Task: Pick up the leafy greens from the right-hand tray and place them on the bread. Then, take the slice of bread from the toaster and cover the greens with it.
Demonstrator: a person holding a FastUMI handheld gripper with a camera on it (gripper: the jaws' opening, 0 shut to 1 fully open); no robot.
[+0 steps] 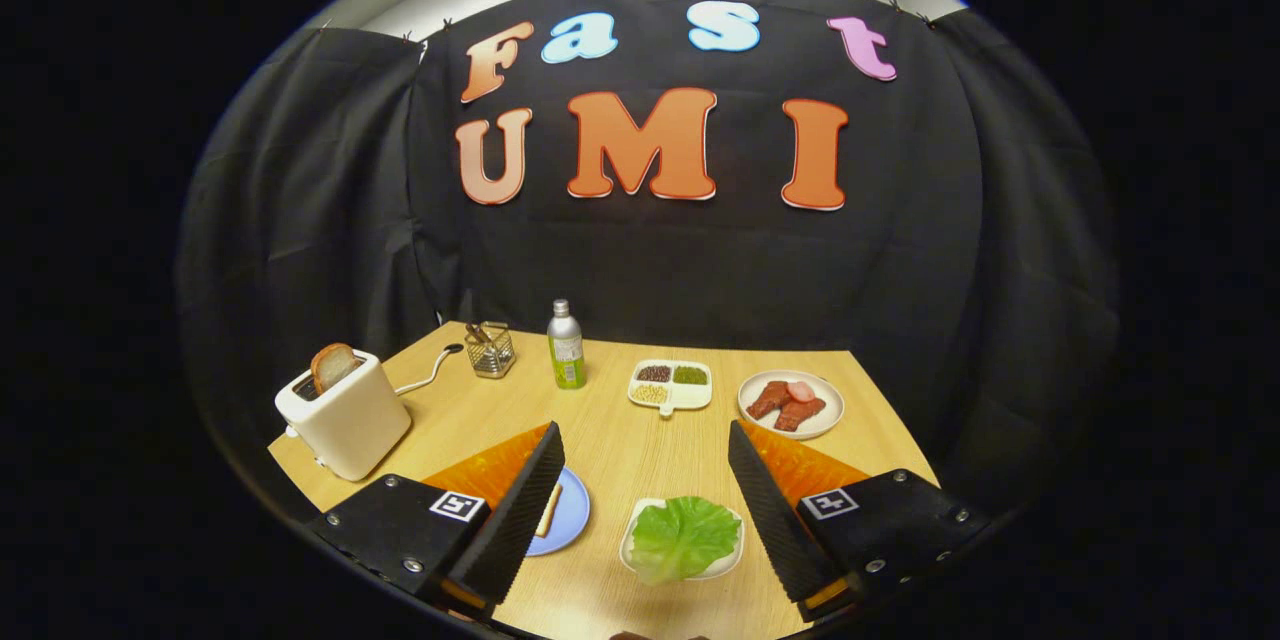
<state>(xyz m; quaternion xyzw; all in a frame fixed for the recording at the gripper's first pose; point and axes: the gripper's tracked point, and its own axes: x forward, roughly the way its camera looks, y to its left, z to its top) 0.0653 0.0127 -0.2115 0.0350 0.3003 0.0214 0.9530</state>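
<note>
Gripper: the gripper (pixel 645 490) is spread wide, its two fingers far apart and holding nothing, touching nothing.
Leafy greens: a crinkled green leaf (pixel 682 537) lies flat between the fingers, nearer the right one, its long axis running roughly toward the booth's back wall.
Tray: the leaf rests in a small white tray (pixel 732 550) on the wooden table (pixel 620 450).
Bread: a slice (pixel 549 510) lies on a blue plate (pixel 570 515), half hidden behind the left finger.
Toaster: a cream toaster (pixel 345 412) stands beyond the left finger with a slice of toast (pixel 333 366) upright in its slot.
Farther back: a divided dish (pixel 670 386), a plate of meat (pixel 790 403), a green bottle (pixel 566 346) and a wire basket (pixel 490 350).
Writing: the bottle's label is too small to read.
</note>
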